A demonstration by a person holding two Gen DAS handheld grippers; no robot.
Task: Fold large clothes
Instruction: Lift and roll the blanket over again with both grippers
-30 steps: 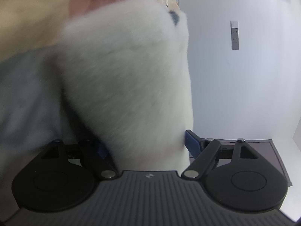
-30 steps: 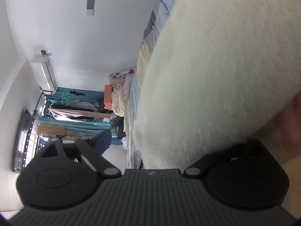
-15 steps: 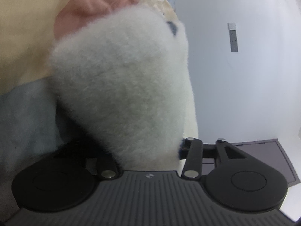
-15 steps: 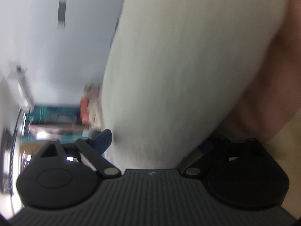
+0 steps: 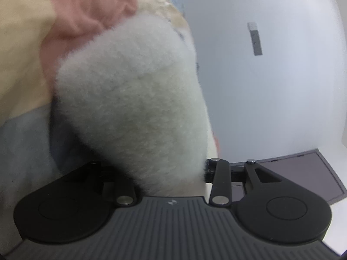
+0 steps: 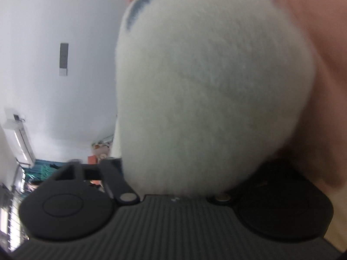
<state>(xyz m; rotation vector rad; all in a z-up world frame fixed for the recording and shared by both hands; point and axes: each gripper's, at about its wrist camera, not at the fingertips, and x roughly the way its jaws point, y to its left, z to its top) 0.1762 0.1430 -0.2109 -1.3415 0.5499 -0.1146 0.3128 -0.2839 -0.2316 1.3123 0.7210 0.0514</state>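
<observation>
A thick white fleece garment (image 5: 130, 99) fills the middle of the left wrist view and bulges out from between the jaws of my left gripper (image 5: 156, 169). Those jaws are closing and squeeze the fleece, which hides both pads. In the right wrist view the same white fleece (image 6: 206, 86), with a blue patch near its top, is bunched into a rounded lump between the jaws of my right gripper (image 6: 184, 166). These jaws are closing too; the left finger (image 6: 112, 164) lies against the edge of the fleece and the right finger is buried under it.
The garment lies on patchwork bedding of pink (image 5: 91, 17), cream (image 5: 21, 32) and grey-blue (image 5: 21, 147) panels. A white wall with a grey panel (image 5: 255, 39) and a dark cabinet (image 5: 303, 173) stand beyond. An air conditioner (image 6: 19, 138) and hung clothes (image 6: 43, 169) show far off.
Both grippers' jaws have drawn in around the fleece, which now bunches into a rounder lump. The right gripper has swung toward the bedding, so the fleece covers most of the room behind.
</observation>
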